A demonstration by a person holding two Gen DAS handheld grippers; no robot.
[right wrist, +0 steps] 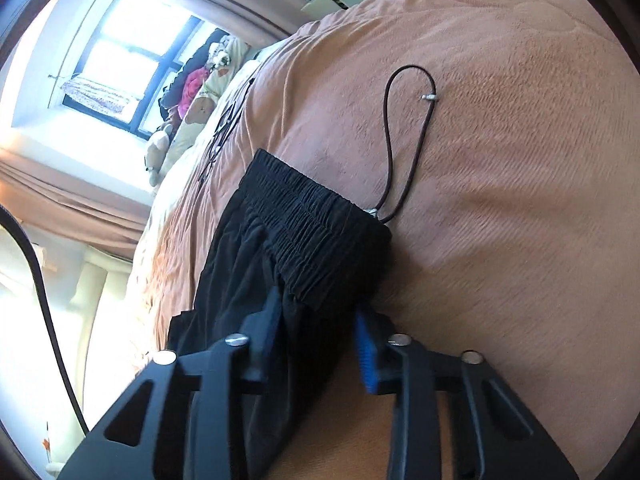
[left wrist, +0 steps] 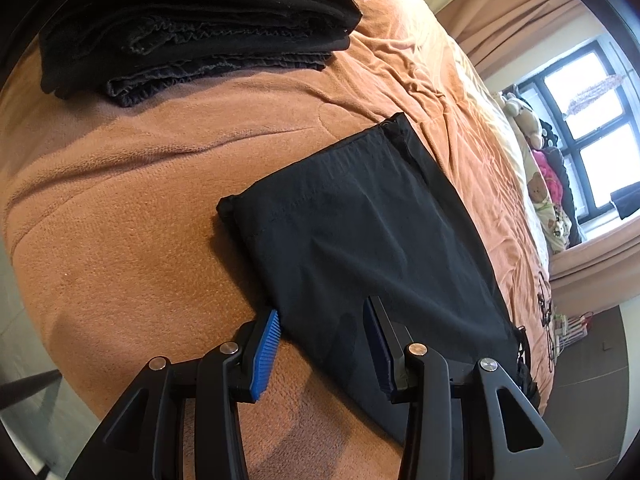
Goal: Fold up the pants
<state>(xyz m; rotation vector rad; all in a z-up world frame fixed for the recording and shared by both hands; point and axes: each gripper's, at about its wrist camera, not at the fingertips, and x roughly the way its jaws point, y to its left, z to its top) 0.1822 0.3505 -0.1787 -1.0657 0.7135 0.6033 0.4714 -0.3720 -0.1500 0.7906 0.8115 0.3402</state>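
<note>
The right gripper [right wrist: 318, 340] pinches the black pants [right wrist: 280, 264] just below the waistband; the left gripper [left wrist: 324, 344], half open, straddles their folded end.

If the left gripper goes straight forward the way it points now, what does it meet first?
Most likely the black pants, which lie flat on the orange blanket just ahead of the left gripper. Depth is unclear.

A bed under an orange-brown fleece blanket [left wrist: 120, 208] carries everything. Black folded pants [left wrist: 360, 232] lie flat on it directly ahead of the left gripper [left wrist: 324, 344], and a stack of dark folded clothes [left wrist: 192, 28] sits farther off, up to its left. Beyond the right gripper [right wrist: 320, 344], a thin dark cord [right wrist: 400, 128] loops across the blanket, seemingly the pants' drawstring.
</note>
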